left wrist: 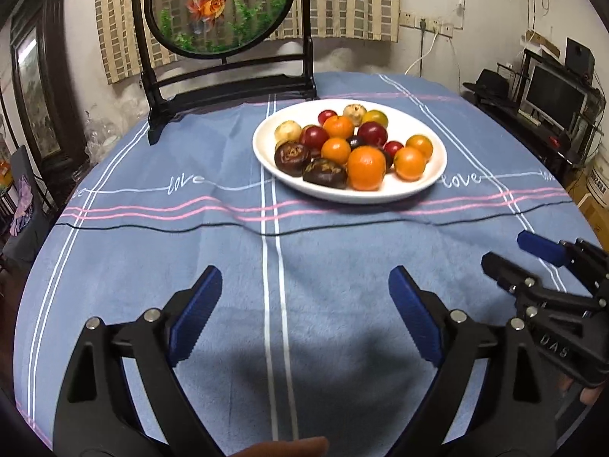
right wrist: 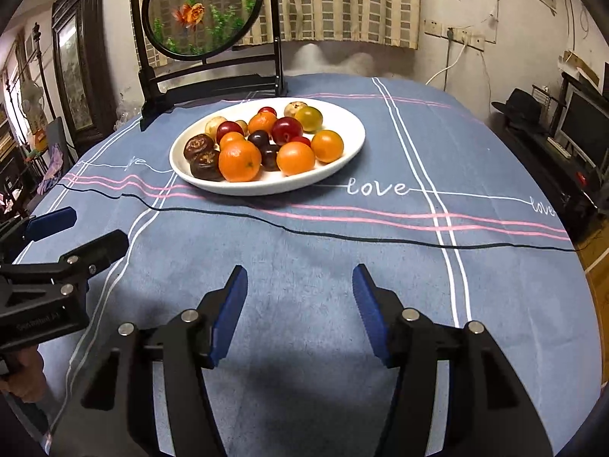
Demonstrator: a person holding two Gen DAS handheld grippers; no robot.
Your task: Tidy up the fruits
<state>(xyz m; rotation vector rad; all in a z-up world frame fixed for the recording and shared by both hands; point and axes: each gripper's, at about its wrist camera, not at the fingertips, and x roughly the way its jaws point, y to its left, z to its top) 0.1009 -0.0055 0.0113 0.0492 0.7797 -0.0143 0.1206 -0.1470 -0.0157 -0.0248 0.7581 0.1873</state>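
Left wrist view shows the left gripper (left wrist: 304, 297) spread wide with nothing between its blue pads, hanging over the near edge of the desk (left wrist: 114, 251). Beside it, toward the right edge, the right gripper (right wrist: 298, 297) is also parted and empty. A white plate (left wrist: 437, 175) sits toward the far edge, heaped with fruits (left wrist: 365, 167): oranges, red plums, dark brown ones, pale ones. Behind it stands a round goldfish screen (left wrist: 220, 7).
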